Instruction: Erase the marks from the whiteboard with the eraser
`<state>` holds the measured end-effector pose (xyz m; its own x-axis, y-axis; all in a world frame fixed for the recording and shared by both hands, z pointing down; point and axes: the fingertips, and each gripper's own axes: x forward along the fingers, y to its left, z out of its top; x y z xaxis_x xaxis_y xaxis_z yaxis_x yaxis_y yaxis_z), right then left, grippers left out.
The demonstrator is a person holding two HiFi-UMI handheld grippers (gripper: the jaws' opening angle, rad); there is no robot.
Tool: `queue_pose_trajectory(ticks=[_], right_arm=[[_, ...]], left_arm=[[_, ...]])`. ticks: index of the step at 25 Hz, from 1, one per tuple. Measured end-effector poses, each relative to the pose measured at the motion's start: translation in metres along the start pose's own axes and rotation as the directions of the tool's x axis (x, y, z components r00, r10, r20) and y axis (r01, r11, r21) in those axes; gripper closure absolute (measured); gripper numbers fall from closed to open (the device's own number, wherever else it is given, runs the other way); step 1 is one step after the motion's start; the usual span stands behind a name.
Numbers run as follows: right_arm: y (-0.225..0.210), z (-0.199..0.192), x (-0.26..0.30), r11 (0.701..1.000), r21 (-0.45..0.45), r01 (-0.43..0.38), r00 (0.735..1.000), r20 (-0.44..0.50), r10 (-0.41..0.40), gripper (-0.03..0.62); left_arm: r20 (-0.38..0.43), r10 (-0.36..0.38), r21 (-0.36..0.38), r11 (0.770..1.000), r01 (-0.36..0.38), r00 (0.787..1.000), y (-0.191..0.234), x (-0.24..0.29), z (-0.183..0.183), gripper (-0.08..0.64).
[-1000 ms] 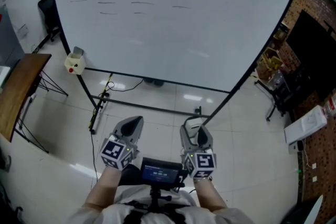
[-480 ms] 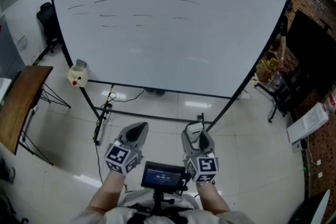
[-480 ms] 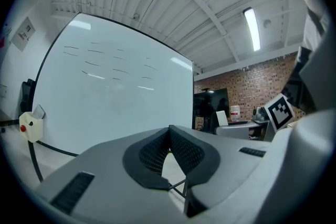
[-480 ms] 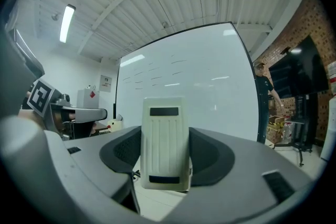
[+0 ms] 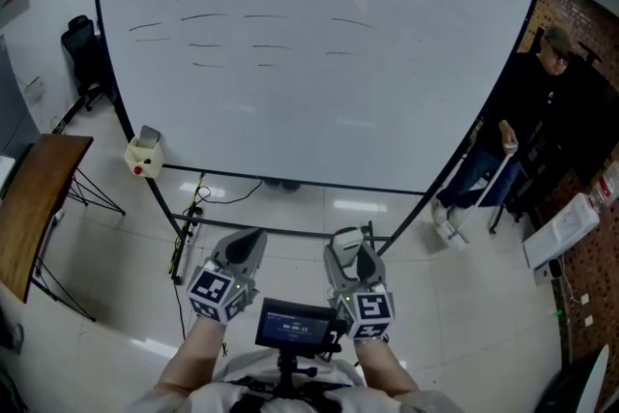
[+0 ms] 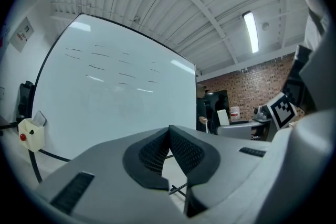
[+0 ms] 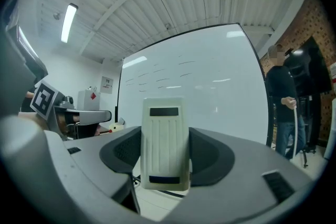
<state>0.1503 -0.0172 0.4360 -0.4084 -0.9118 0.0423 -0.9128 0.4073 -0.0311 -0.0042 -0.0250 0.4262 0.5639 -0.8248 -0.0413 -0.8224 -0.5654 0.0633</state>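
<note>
Whiteboard (image 5: pixel 309 111) bears marks (image 5: pixel 203 15); left gripper (image 5: pixel 250 239), right gripper (image 5: pixel 360 247) below.

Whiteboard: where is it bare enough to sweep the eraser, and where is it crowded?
The whiteboard is bare across its lower half, from the rows of marks down to the bottom frame, and along its right side. The marks crowd the upper left and middle. The eraser is clamped in the right gripper.

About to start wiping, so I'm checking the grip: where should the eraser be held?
By its two long side edges, mid-length, from behind. The right tongs clamp the eraser there, upright, ribbed back toward the camera, so the far face should be free for the whiteboard.
</note>
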Motion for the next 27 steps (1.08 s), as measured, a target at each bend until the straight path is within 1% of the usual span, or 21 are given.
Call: queue_pose_trajectory(ticks=[8, 11, 14, 19, 23, 27], right_arm=[[0.003, 0.001, 0.012, 1.0, 0.003, 0.01, 1.0, -0.001, -0.01, 0.334], [0.005, 0.001, 0.013, 1.0, 0.014, 0.01, 1.0, -0.002, -0.01, 0.333], [0.007, -0.003, 0.013, 1.0, 0.0, 0.005, 1.0, -0.01, -0.005, 0.334], [0.005, -0.006, 0.012, 1.0, 0.002, 0.005, 1.0, -0.02, -0.005, 0.334], [0.002, -0.005, 0.012, 1.0, 0.002, 0.021, 1.0, -0.013, -0.021, 0.333], [0.002, -0.005, 0.01, 1.0, 0.0, 0.024, 0.999, -0.028, -0.024, 0.334]], left_arm=[[0.004, -0.013, -0.011, 1.0, 0.013, 1.0, 0.008, 0.003, 0.0, 0.568], [0.002, -0.008, -0.012, 1.0, 0.008, 1.0, 0.011, 0.001, -0.001, 0.568], [-0.002, 0.003, -0.016, 1.0, -0.003, 1.0, 0.014, -0.001, -0.004, 0.568], [-0.007, 0.011, -0.023, 1.0, -0.011, 1.0, 0.015, -0.002, -0.007, 0.568], [-0.013, 0.011, -0.027, 1.0, -0.012, 1.0, 0.015, -0.001, -0.01, 0.568], [-0.019, 0.013, -0.035, 0.999, -0.014, 1.0, 0.015, 0.0, -0.013, 0.568]])
